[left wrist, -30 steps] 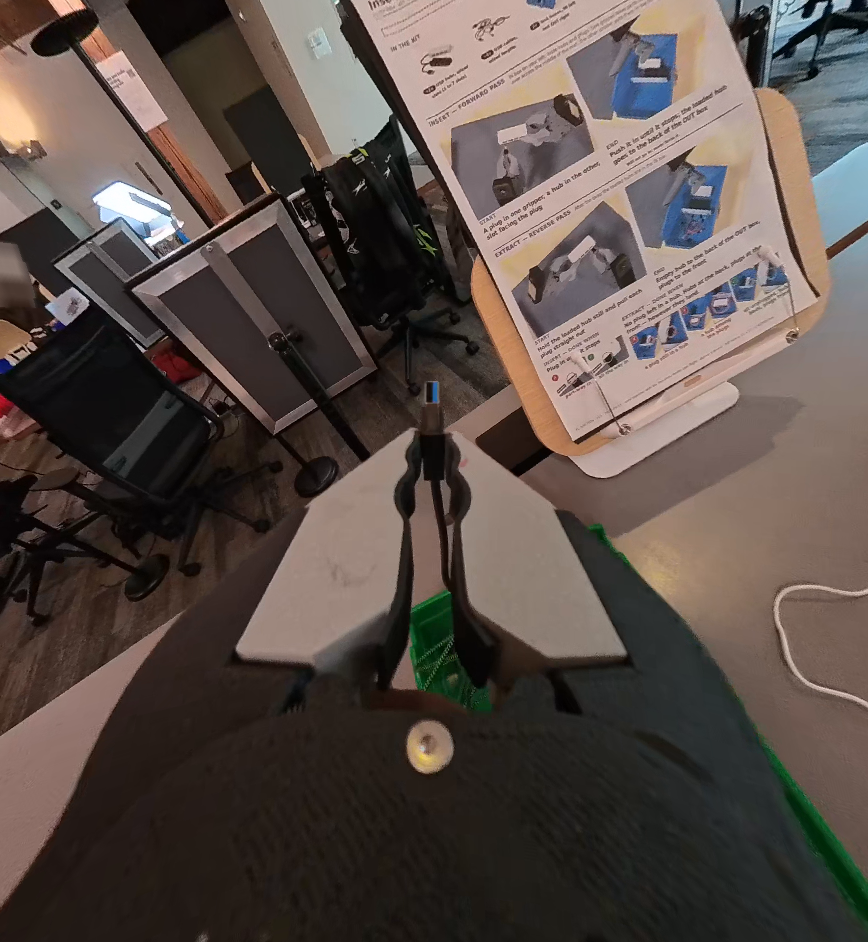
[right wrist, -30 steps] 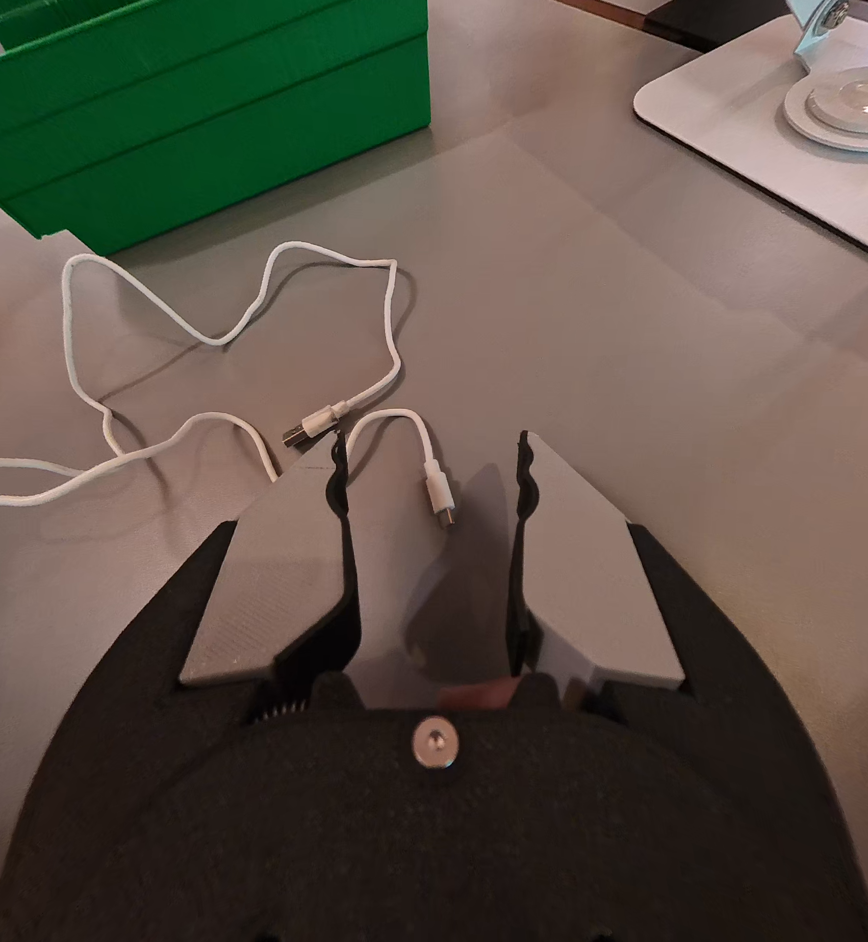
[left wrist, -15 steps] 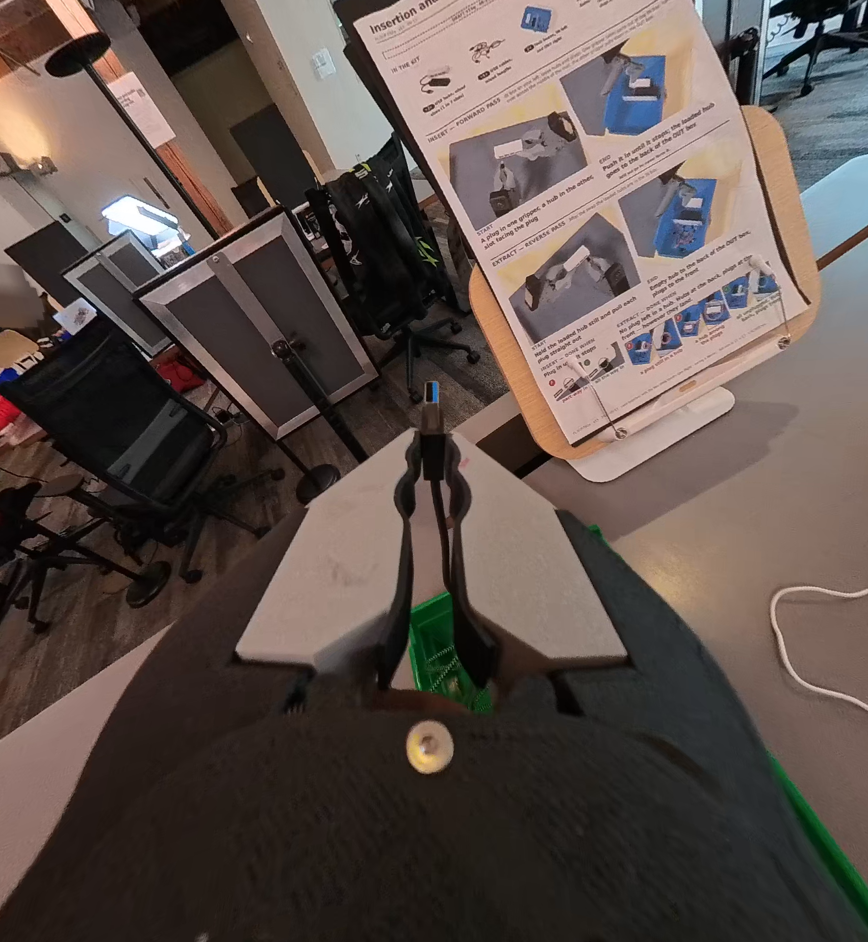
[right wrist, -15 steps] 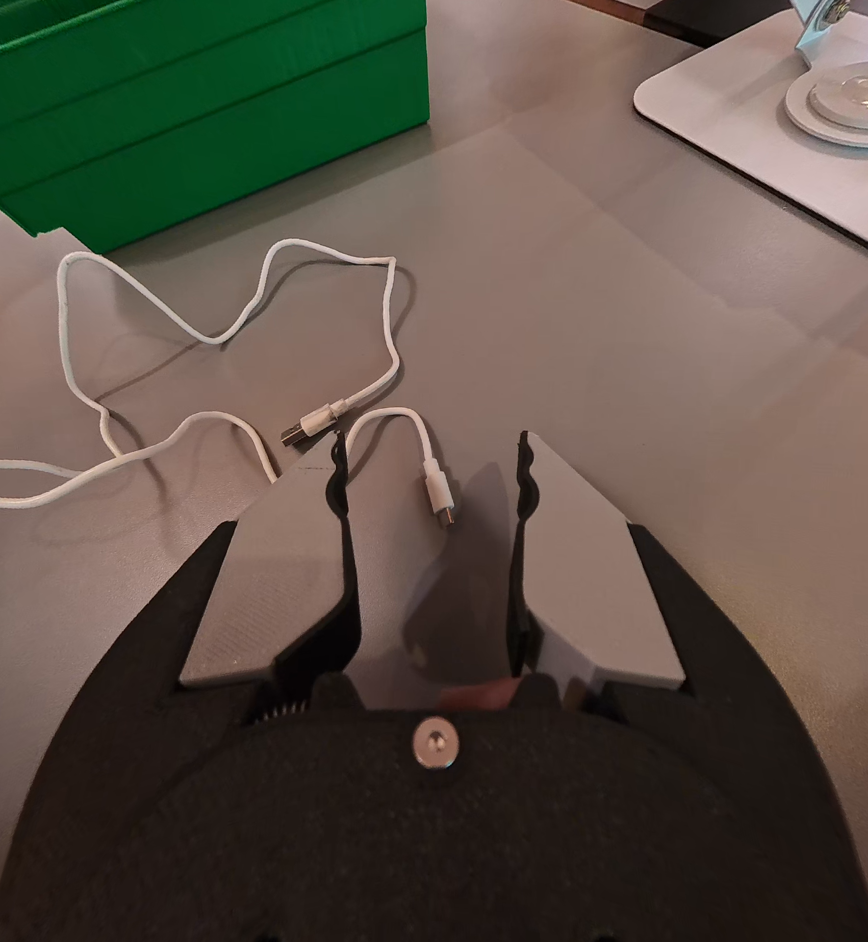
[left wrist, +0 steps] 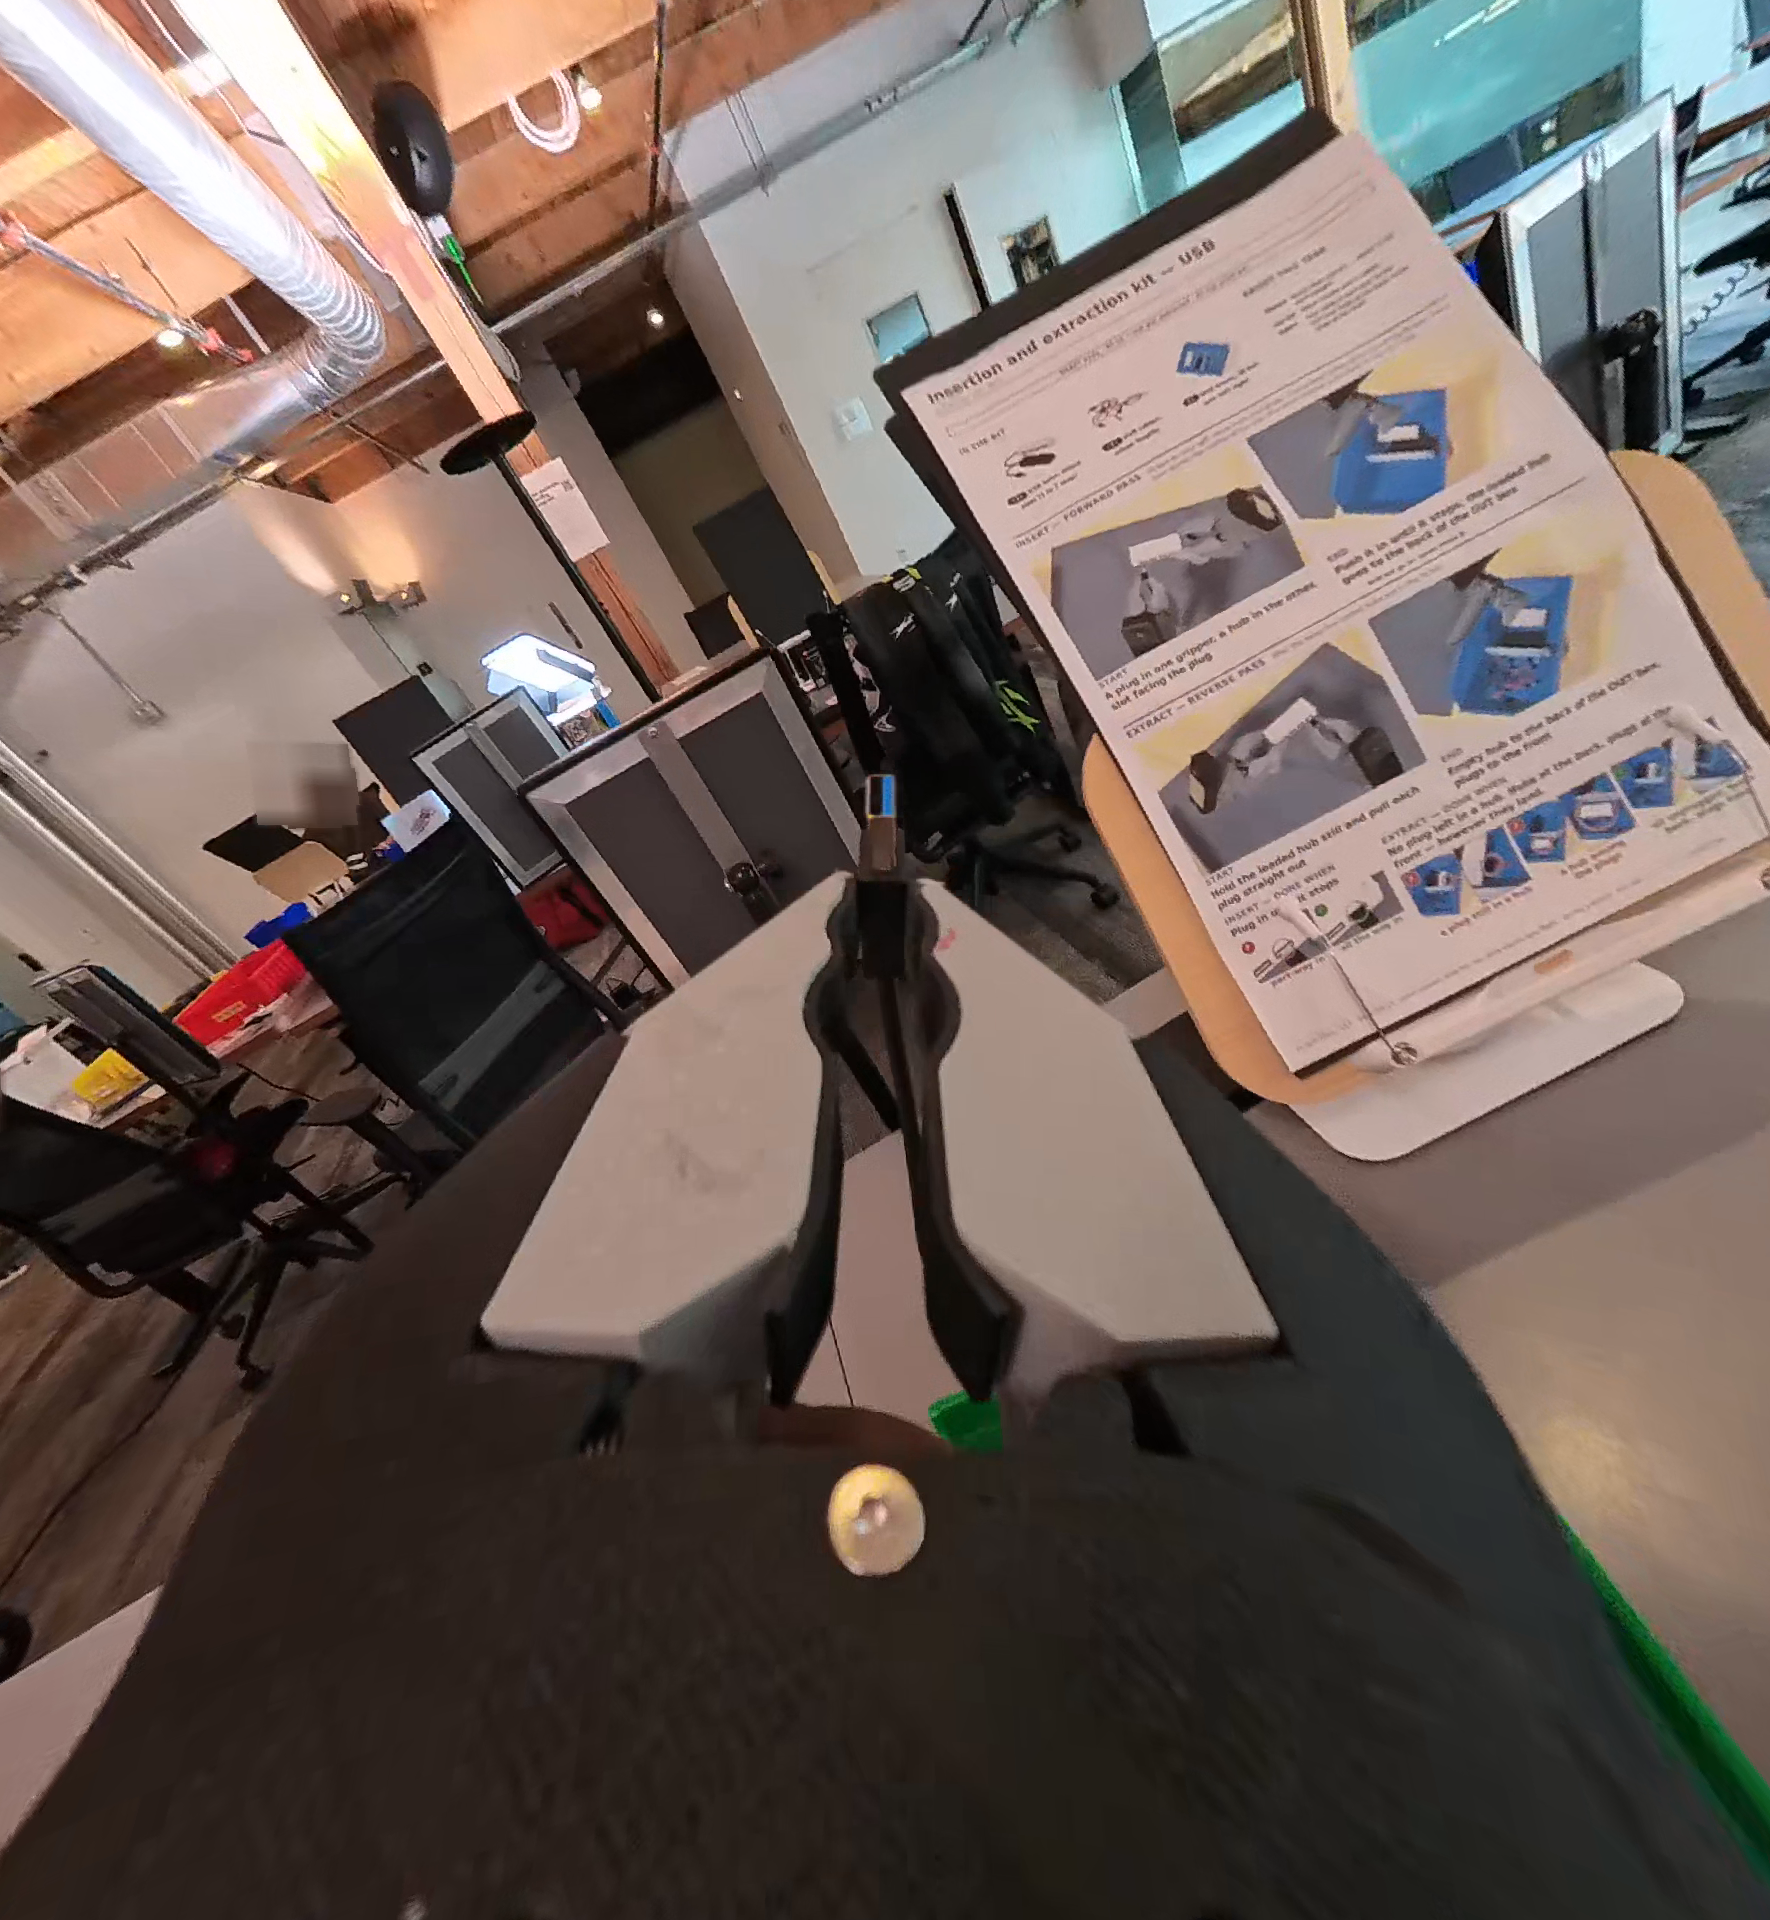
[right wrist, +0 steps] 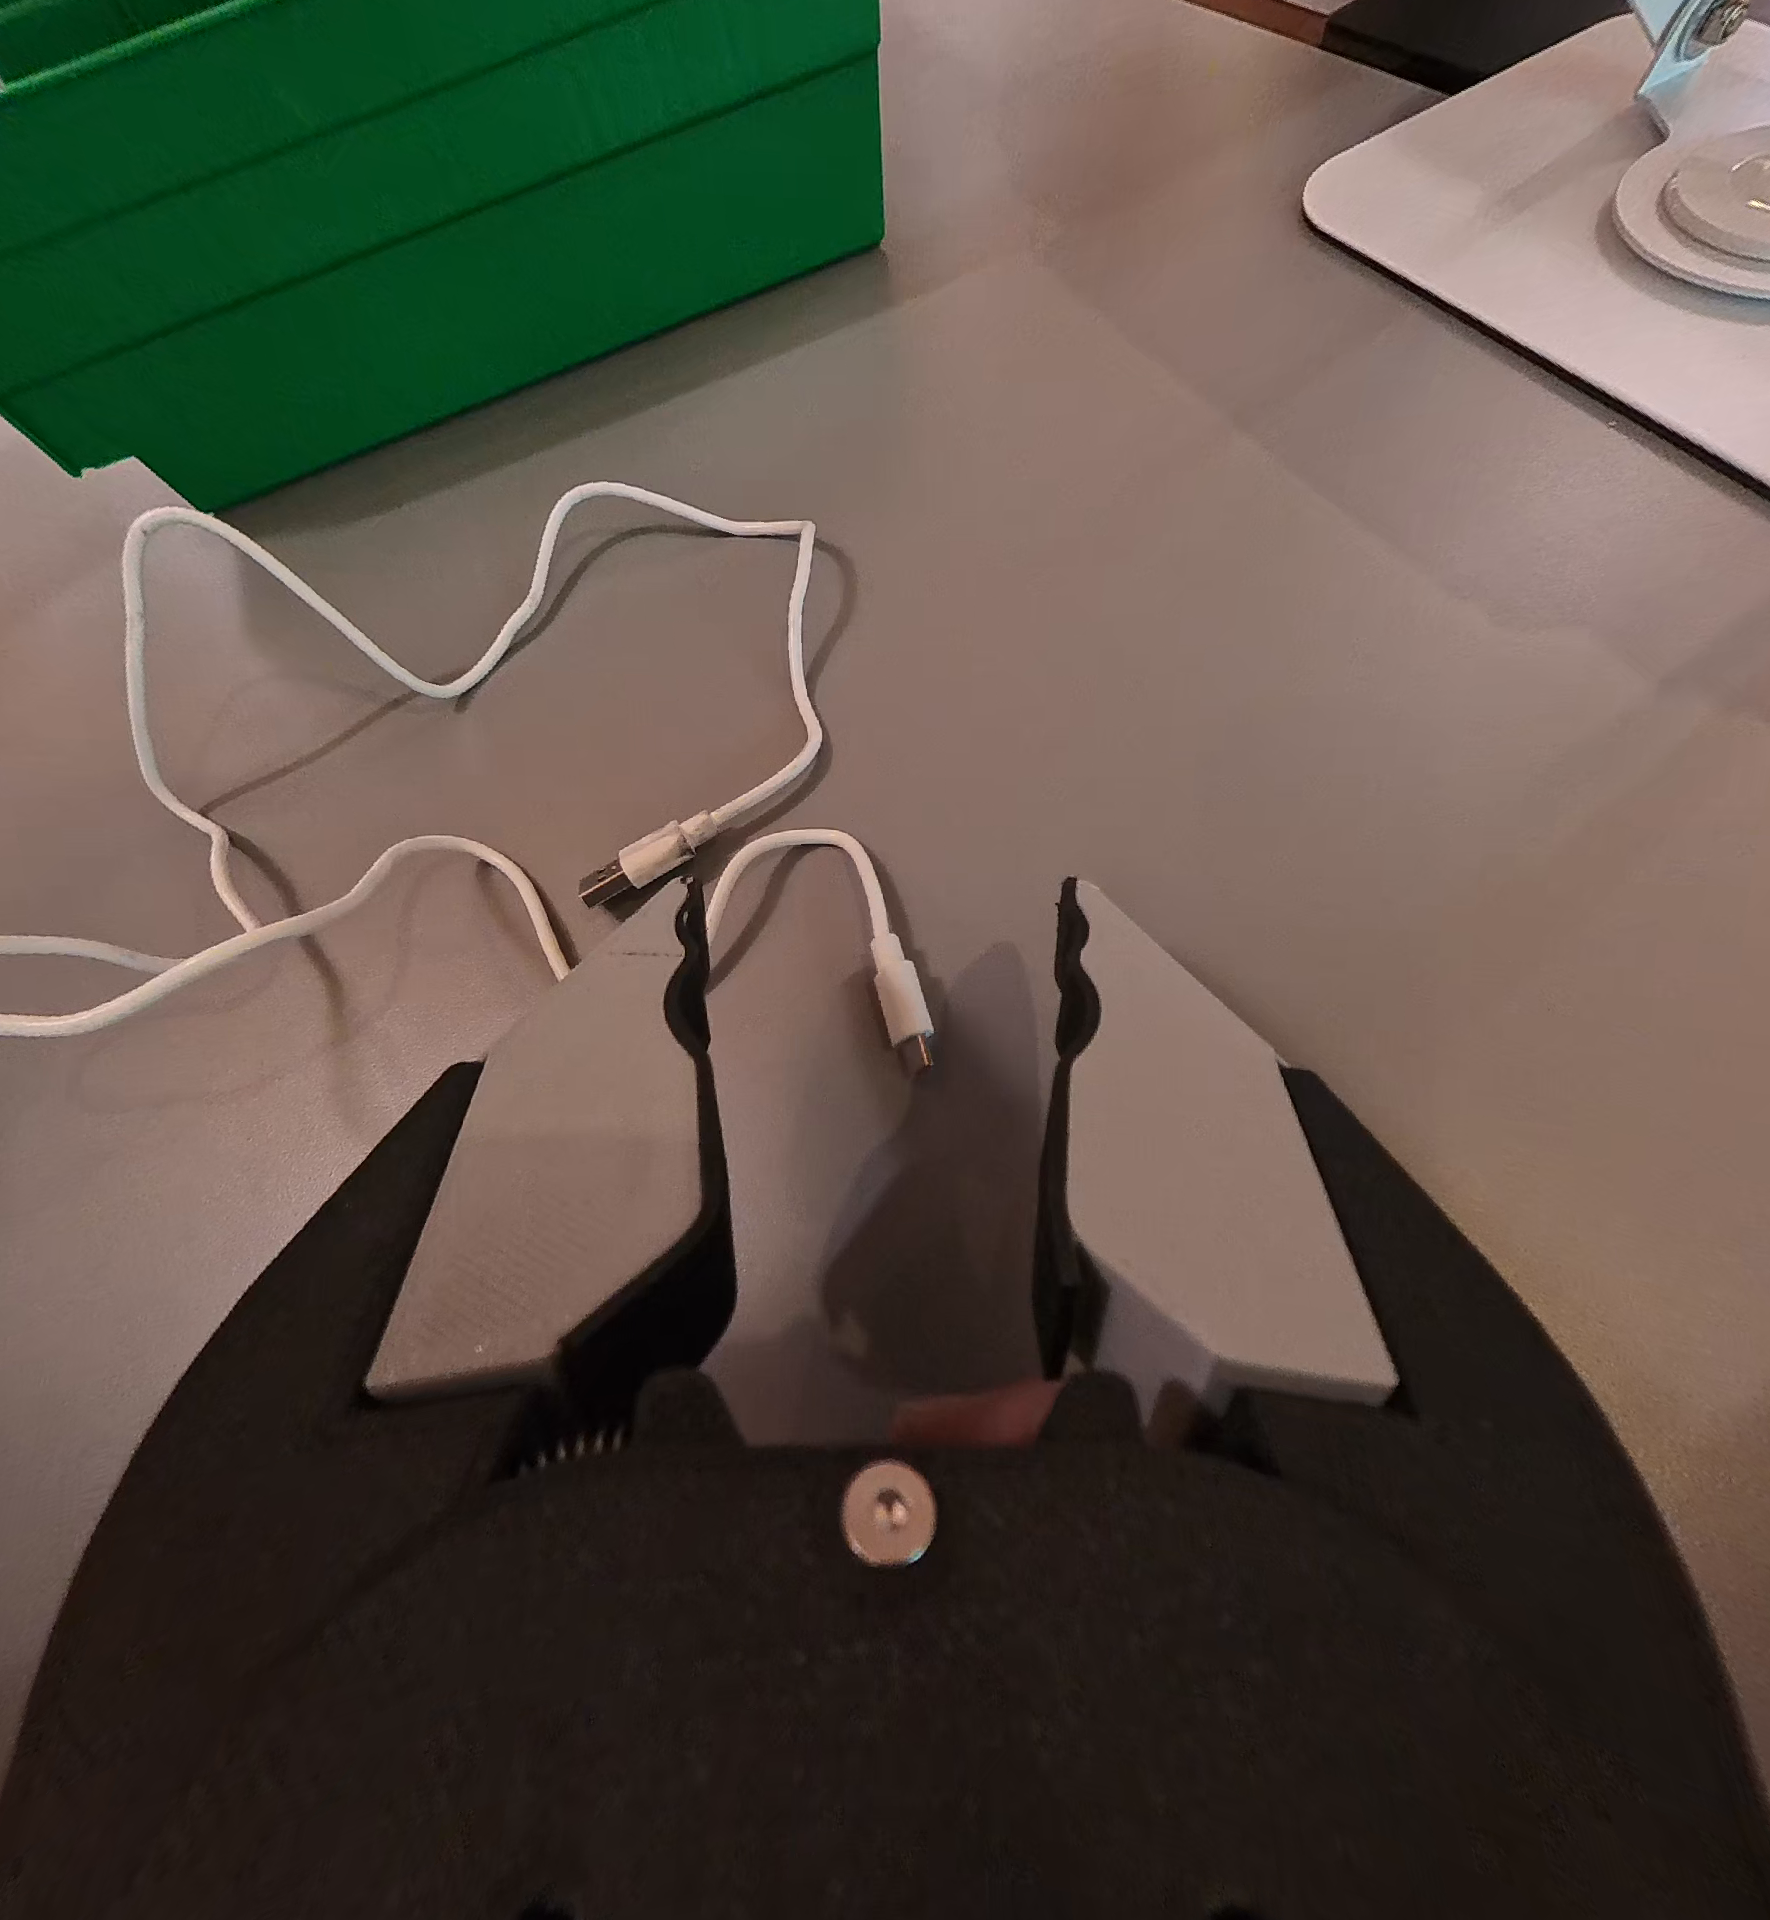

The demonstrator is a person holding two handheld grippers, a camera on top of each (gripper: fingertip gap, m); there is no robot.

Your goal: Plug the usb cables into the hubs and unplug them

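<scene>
My left gripper (left wrist: 881,914) is shut on a black USB plug (left wrist: 881,826) whose blue-tipped metal end sticks out past the fingertips; its black cable runs back between the fingers. The gripper is held up in the air, tilted upward. My right gripper (right wrist: 876,899) is open and empty, low over the grey table. A white USB cable (right wrist: 798,665) lies on the table; its small plug (right wrist: 902,1003) rests between the right fingers, and its larger metal plug (right wrist: 632,868) lies just ahead of the left fingertip. No hub is visible.
A green bin (right wrist: 424,208) stands at the far left of the right view; its edge shows under the left gripper (left wrist: 1691,1745). An instruction sheet on a wooden stand (left wrist: 1380,675) with a white base (right wrist: 1546,208) stands on the table. Office chairs and partitions lie beyond the table edge. The tips of one gripper are about 50 centimetres away from the tips of the other. My left tips are about 50 centimetres from the white base (right wrist: 1546,208), my right tips only 30 centimetres.
My left gripper has tilted upward with the black plug in it, so more ceiling and less table show. The right gripper and the white cable have barely moved.
</scene>
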